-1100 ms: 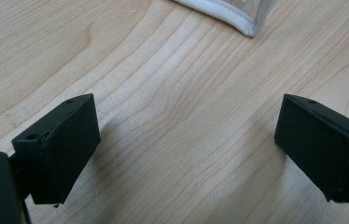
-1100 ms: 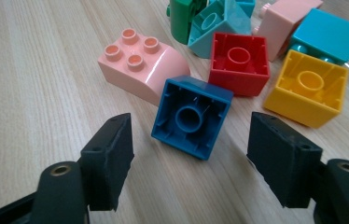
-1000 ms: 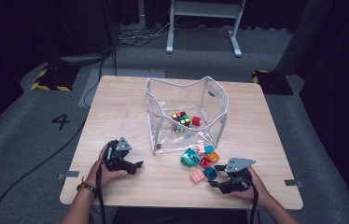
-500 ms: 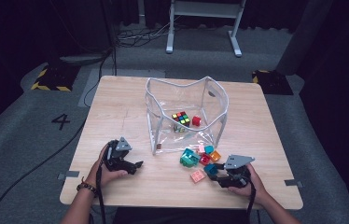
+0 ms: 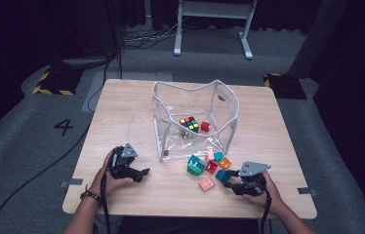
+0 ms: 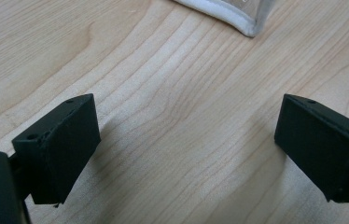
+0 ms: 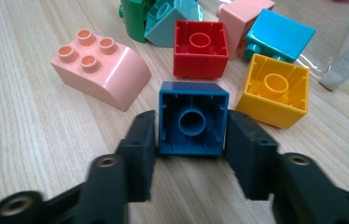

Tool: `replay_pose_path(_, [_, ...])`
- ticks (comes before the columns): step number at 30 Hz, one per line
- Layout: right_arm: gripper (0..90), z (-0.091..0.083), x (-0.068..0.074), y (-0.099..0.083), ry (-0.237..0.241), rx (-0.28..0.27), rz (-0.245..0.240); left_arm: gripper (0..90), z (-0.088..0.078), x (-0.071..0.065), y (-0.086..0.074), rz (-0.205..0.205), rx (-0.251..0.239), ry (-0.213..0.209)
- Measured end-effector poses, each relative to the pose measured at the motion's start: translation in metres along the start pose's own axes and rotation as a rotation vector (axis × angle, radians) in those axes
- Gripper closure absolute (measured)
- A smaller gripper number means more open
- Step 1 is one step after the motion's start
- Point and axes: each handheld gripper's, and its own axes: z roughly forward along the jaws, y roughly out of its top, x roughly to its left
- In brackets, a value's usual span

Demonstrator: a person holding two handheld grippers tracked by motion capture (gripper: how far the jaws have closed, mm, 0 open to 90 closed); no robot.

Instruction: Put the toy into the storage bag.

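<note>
The blue block [image 7: 192, 119] sits on the table [image 5: 122, 112] clamped between the right gripper's [image 7: 191, 140] jaws, which have just been closing, hollow side facing the camera. Yellow block [image 7: 274, 88] and red block [image 7: 200, 46] just beyond. Left gripper [image 6: 186, 140] gapes wide over bare wood.
</note>
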Motion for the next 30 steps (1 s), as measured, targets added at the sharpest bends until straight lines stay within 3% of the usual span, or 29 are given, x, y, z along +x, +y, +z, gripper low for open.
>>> replay_pose_path(4, [43.2,0.004,0.001,0.003,0.005,-0.004,0.002,6.9,0.000,0.000,0.000,0.001,0.000,0.000])
replay_pose_path(7, [43.8,0.008,0.002,0.006,-0.009,-0.002,0.012,6.9,0.000,0.000,0.000,0.001,0.000,0.000])
replay_pose_path(11, [58.1,0.009,0.003,0.008,-0.031,-0.003,-0.005,6.9,0.000,0.000,0.000,0.000,0.000,0.000])
replay_pose_path(13, [58.6,0.008,0.003,0.008,-0.027,-0.004,0.004,6.9,0.000,0.000,0.000,0.000,-0.001,0.000])
replay_pose_path(15, [59.0,0.004,0.000,0.006,-0.033,-0.011,-0.012,6.9,0.000,0.000,0.000,0.000,0.000,0.000])
replay_pose_path(25, [59.0,-0.021,-0.012,-0.003,-0.048,-0.062,0.019,6.9,0.000,0.000,0.000,0.000,0.000,0.000])
replay_pose_path(30, [59.0,-0.031,-0.024,-0.007,-0.107,-0.079,0.035,6.9,0.000,0.000,0.000,0.001,0.000,0.000])
